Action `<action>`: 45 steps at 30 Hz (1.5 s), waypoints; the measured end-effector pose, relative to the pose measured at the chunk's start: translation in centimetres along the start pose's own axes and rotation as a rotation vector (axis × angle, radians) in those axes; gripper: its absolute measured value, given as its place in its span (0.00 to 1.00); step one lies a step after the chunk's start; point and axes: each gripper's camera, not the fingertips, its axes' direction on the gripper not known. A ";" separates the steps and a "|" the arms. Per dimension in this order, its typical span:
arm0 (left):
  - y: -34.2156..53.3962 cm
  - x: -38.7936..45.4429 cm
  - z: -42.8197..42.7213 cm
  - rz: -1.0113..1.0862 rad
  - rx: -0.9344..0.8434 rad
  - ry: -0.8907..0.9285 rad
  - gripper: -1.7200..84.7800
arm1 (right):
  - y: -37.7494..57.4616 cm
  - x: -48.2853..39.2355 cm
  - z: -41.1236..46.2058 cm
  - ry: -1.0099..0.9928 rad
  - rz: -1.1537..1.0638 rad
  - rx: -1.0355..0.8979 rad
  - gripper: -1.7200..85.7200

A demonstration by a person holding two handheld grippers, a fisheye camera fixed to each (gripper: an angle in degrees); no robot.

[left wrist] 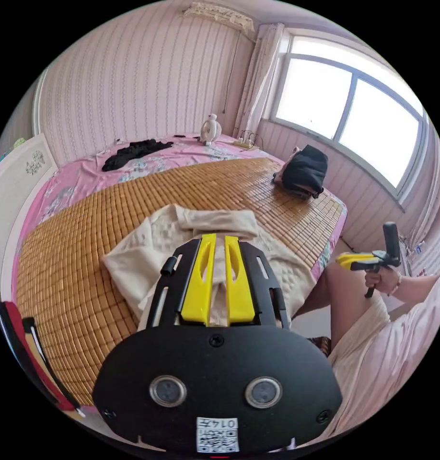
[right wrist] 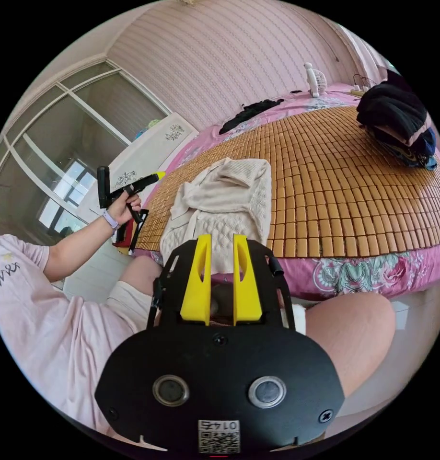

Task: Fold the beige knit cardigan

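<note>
The beige knit cardigan [left wrist: 133, 258] lies partly folded on the bamboo mat [left wrist: 86, 230], near the bed's front edge, with its sleeves drawn in over the body. My left gripper [left wrist: 219, 239] hovers above it, its yellow jaws close together with nothing between them. In the right gripper view the cardigan [right wrist: 229, 196] lies just beyond my right gripper [right wrist: 221, 238], whose jaws are also drawn in and empty, held off the bed's edge over a person's knee. A hand holds the left gripper [right wrist: 157, 176] in the air left of the bed. The right gripper [left wrist: 342, 260] hangs right of the bed.
A stack of dark folded clothes [left wrist: 304, 172] sits on the mat's far right corner. A black garment [left wrist: 133, 151] and a small white fan [left wrist: 210, 129] lie farther back on the pink sheet [left wrist: 76, 177]. A person's legs [right wrist: 354, 330] press against the bed's front edge.
</note>
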 end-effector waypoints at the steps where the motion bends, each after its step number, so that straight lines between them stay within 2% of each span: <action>1: 3.0 -0.5 -0.9 -0.034 -0.041 -0.023 0.07 | -0.4 -0.3 1.3 0.003 -0.020 -0.047 0.10; 4: 9.5 -1.2 -3.7 -0.094 -0.100 -0.094 0.08 | -0.8 -1.8 4.6 -0.038 -0.092 -0.136 0.10; 10: 16.5 -0.8 -11.5 -0.235 0.100 -0.122 0.08 | 1.6 -5.7 10.6 -0.125 -0.175 -0.288 0.07; 14: 19.1 0.0 -12.8 -0.187 0.110 -0.151 0.09 | 4.2 -8.1 12.3 -0.148 -0.267 -0.321 0.06; 18: 20.1 0.8 -13.0 -0.140 0.104 -0.090 0.09 | 5.5 -10.0 11.5 -0.180 -0.377 -0.223 0.05; 23: 21.6 1.9 -13.9 -0.100 0.190 -0.032 0.09 | 6.7 -8.7 10.8 -0.271 -0.258 -0.111 0.06; 28: 23.7 2.3 -13.9 -0.108 0.196 0.007 0.09 | 8.4 -6.7 9.4 -0.338 -0.140 0.024 0.07; 39: 26.5 0.5 -12.6 -0.115 0.165 -0.024 0.10 | 9.3 -5.3 9.9 -0.267 -0.102 0.084 0.10; 45: 25.7 -2.0 -10.3 -0.109 0.115 -0.016 0.11 | 8.5 -7.3 11.7 -0.113 -0.256 0.149 0.11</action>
